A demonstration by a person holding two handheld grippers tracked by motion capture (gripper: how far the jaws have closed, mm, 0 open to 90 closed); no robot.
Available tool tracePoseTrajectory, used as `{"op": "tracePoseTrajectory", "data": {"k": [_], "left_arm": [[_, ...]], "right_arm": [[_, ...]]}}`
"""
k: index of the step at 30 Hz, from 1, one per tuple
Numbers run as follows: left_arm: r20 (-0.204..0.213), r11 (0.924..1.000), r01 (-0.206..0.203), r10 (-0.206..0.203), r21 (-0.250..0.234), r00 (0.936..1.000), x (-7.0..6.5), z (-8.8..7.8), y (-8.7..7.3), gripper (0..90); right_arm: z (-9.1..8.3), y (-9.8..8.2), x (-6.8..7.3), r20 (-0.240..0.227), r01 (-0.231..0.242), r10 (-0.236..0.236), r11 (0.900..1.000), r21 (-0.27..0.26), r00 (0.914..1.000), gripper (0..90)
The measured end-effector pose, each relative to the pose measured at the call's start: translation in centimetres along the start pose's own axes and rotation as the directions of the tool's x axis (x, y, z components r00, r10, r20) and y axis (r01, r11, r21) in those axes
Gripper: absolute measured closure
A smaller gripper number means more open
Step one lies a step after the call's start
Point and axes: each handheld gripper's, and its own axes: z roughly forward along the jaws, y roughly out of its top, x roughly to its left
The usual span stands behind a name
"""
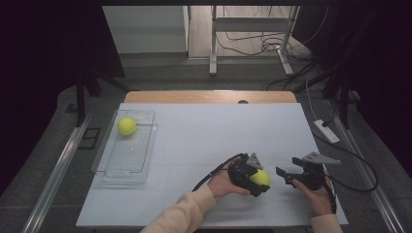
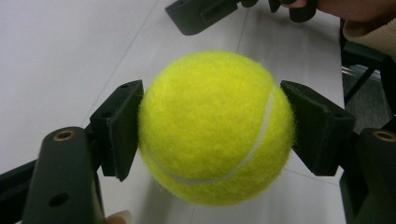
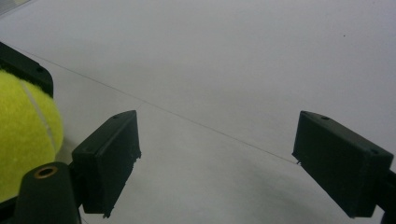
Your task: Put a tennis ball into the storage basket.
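The person is wearing cream, beige-toned sleeves that are reaching down to both wrists. The left gripper [image 1: 254,178] is showing a black body, a grey three-cornered plate on top and a black cable looping off behind it. The right gripper [image 1: 285,175] is looking much the same: black, grey-plated, trailing a black cable. Both are carrying blocky matte-black jaws with small screw holes and brass-coloured inserts.

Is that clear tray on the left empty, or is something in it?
Not empty. One yellow tennis ball lies inside the clear tray, near its far end; the rest of the tray looks bare.
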Motion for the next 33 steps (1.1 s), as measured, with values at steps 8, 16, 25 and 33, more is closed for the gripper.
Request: {"op": "tracePoseTrajectory", "data": {"k": [8, 16, 25, 33], "left_arm": [[-0.015, 0.9997, 0.008, -0.008, -0.024, 0.9999, 0.4, -1.2, -0.5, 26.8], [-0.032, 0.9972, 0.04, -0.042, -0.063, 0.9986, 0.8, -2.6, -1.3, 26.8], [-0.045, 0.9955, 0.046, -0.05, -0.082, 0.9977, 1.2, -3.8, -1.8, 26.8], [-0.064, 0.9927, 0.056, -0.063, -0.107, 0.996, 1.7, -5.1, -2.3, 26.7]], "right_arm": [[-0.1, 0.0, 0.1, 0.003, 0.001, -0.001, 1.0, -0.001, 1.0, 14.8], [0.0, 0.0, 0.2, 0.002, 0.004, -0.004, 1.0, -0.001, 1.0, 14.8], [-0.2, 0.1, 0.2, -0.005, -0.008, 0.008, 1.0, -0.012, 1.0, 14.8], [-0.2, 0.0, 0.4, -0.006, -0.005, 0.005, 1.0, -0.006, 1.0, 14.7]]}}
